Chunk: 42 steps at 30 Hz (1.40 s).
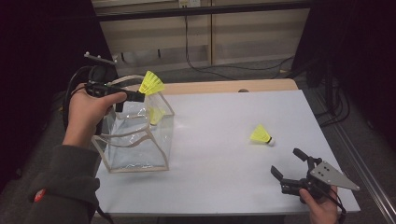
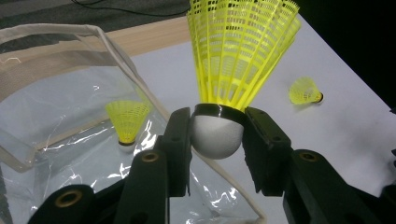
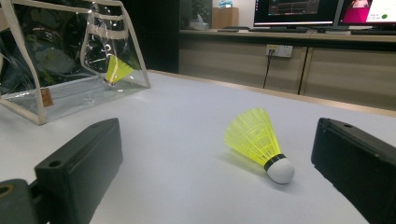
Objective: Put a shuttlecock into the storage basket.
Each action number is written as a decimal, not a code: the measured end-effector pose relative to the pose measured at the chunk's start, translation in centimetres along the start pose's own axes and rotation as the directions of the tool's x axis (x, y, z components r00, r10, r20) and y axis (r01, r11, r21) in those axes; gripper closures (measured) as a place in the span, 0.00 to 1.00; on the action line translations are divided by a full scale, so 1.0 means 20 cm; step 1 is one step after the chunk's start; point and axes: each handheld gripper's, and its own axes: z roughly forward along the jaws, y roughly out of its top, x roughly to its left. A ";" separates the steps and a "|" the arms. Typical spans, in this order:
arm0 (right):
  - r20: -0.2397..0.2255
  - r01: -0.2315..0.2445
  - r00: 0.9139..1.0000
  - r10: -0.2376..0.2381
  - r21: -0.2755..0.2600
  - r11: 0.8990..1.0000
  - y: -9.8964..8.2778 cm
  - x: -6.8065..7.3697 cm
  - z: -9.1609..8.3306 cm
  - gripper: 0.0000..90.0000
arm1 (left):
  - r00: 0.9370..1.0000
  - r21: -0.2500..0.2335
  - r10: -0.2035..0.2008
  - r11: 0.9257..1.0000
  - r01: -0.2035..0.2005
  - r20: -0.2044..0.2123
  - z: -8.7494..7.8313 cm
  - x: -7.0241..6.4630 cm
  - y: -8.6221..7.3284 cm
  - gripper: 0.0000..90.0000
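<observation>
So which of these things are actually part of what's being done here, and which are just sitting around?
Part of the job:
- left gripper, clamped on a yellow shuttlecock over the bag
- clear bag, with one shuttlecock inside
- shuttlecock on the table, lying on its side
- right gripper, jaws open toward it

Just lying about:
- cables on the floor
- monitors behind

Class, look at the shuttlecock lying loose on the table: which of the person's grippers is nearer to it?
The right gripper: it sits just short of the shuttlecock on the table, jaws open toward it. The left gripper is far across, above the clear bag.
</observation>
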 end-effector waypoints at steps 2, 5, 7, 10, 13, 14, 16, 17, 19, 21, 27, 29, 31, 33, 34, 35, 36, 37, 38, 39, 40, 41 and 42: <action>-0.001 0.000 1.000 0.000 0.000 1.000 0.00 0.00 0.00 0.02 | 1.000 -0.003 -0.003 1.000 0.003 -0.007 0.00 0.01 0.00 0.70; -0.001 -0.002 1.000 0.002 0.002 1.000 0.00 0.00 0.00 0.02 | 1.000 -0.004 -0.007 1.000 0.007 -0.014 0.00 0.01 -0.01 0.70; -0.001 0.000 1.000 0.000 0.001 1.000 0.00 0.00 0.00 0.02 | 1.000 -0.006 -0.010 1.000 0.010 -0.019 -0.01 0.02 -0.01 0.70; -0.002 0.001 1.000 -0.001 0.000 1.000 0.00 0.00 0.00 0.02 | 1.000 -0.011 -0.010 1.000 0.009 -0.025 -0.01 0.03 -0.01 0.70; -0.002 0.001 1.000 -0.001 0.001 1.000 0.00 0.00 0.00 0.02 | 1.000 -0.012 -0.011 1.000 0.011 -0.029 -0.01 0.03 -0.01 0.70; -0.002 0.001 1.000 -0.001 0.001 1.000 0.00 0.00 0.00 0.02 | 0.999 -0.014 -0.012 1.000 0.012 -0.031 -0.01 0.03 -0.02 0.70; -0.003 0.001 1.000 -0.001 0.000 1.000 0.00 0.00 0.00 0.02 | 0.999 -0.016 -0.016 1.000 0.015 -0.035 0.00 0.04 -0.02 0.70; -0.003 0.002 1.000 -0.002 0.001 1.000 0.00 0.00 0.00 0.02 | 0.999 -0.018 -0.017 1.000 0.017 -0.038 0.00 0.04 -0.02 0.70; -0.003 0.001 1.000 -0.001 0.000 1.000 0.00 0.00 0.00 0.02 | 0.999 -0.021 -0.023 1.000 0.022 -0.045 0.00 0.05 -0.02 0.70; -0.004 0.002 1.000 -0.002 0.001 1.000 0.00 0.00 0.00 0.02 | 0.998 -0.022 -0.029 0.999 0.028 -0.052 0.01 0.05 -0.03 0.70; -0.004 0.002 1.000 -0.002 -0.001 1.000 0.00 0.00 0.00 0.02 | 0.997 -0.027 -0.040 0.999 0.038 -0.072 0.01 0.07 -0.04 0.70; -0.004 0.001 1.000 -0.001 -0.001 1.000 0.00 0.00 0.00 0.02 | 0.996 -0.031 -0.042 0.999 0.040 -0.079 0.01 0.08 -0.05 0.70; -0.005 0.002 1.000 -0.002 0.000 1.000 0.00 0.00 0.00 0.02 | 0.995 -0.040 -0.051 0.998 0.047 -0.086 0.01 0.09 -0.05 0.70; -0.004 0.004 1.000 -0.004 0.001 1.000 0.00 0.00 0.00 0.02 | 0.994 -0.046 -0.057 0.998 0.053 -0.092 0.01 0.09 -0.05 0.70; -0.005 0.004 1.000 -0.004 0.001 1.000 0.00 0.00 0.00 0.02 | 0.993 -0.051 -0.064 0.997 0.059 -0.099 0.01 0.10 -0.06 0.70; -0.005 0.008 1.000 -0.008 0.001 1.000 0.00 0.00 0.00 0.02 | 0.992 -0.055 -0.064 0.997 0.059 -0.109 0.02 0.10 -0.06 0.70; -0.005 0.007 1.000 -0.007 0.001 1.000 0.00 0.00 0.00 0.02 | 0.991 -0.049 -0.064 0.997 0.058 -0.115 0.02 0.10 -0.06 0.70; -0.005 0.007 1.000 -0.007 0.001 1.000 0.00 0.00 0.00 0.02 | 0.990 -0.051 -0.064 0.997 0.059 -0.125 0.02 0.11 -0.06 0.70; -0.005 0.007 1.000 -0.007 -0.002 1.000 0.00 0.00 0.00 0.02 | 0.989 -0.054 -0.066 0.997 0.059 -0.129 0.02 0.11 -0.06 0.70; -0.005 0.003 1.000 -0.003 0.000 1.000 0.00 0.00 0.00 0.02 | 0.990 -0.052 -0.069 0.997 0.063 -0.126 0.02 0.11 -0.07 0.70; -0.005 0.002 1.000 -0.002 0.000 1.000 0.00 0.00 0.00 0.02 | 0.989 -0.061 -0.076 0.996 0.068 -0.129 0.02 0.11 -0.07 0.70; -0.005 0.004 1.000 -0.004 0.000 1.000 0.00 0.00 0.00 0.02 | 0.988 -0.065 -0.080 0.995 0.072 -0.129 0.02 0.12 -0.07 0.70; -0.006 0.002 1.000 -0.002 -0.001 1.000 0.00 0.00 0.00 0.02 | 0.988 -0.062 -0.083 0.995 0.076 -0.127 0.02 0.12 -0.07 0.70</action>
